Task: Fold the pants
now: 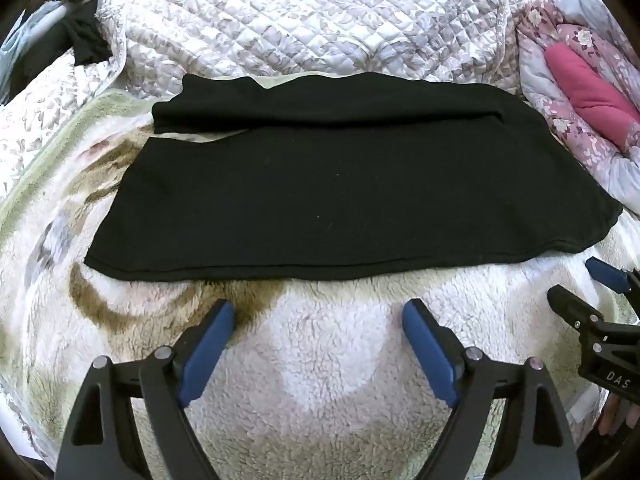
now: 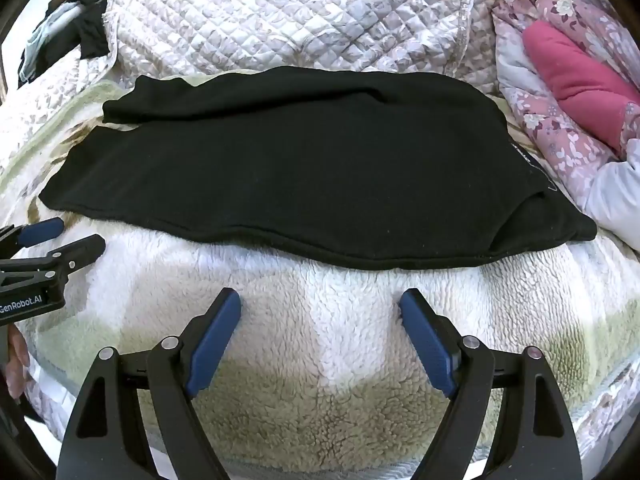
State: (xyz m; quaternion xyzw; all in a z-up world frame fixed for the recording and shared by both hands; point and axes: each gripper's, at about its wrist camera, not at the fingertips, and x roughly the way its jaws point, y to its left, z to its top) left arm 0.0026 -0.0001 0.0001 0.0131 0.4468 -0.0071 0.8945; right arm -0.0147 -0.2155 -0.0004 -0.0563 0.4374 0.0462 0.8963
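Fleece blanket (image 1: 320, 360): black pants (image 1: 340, 192) flat, legs stacked.
Left gripper (image 1: 318, 316), right gripper (image 2: 320, 304) spread, empty, short of near hem.

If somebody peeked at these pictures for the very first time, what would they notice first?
Probably the big black pants, spread flat across the middle of the fluffy cream blanket. Next, the left hand-held gripper and right hand-held gripper, both wide open and empty just in front of the pants' near edge. A bright pink cloth glows among flowery bedding at the far right.
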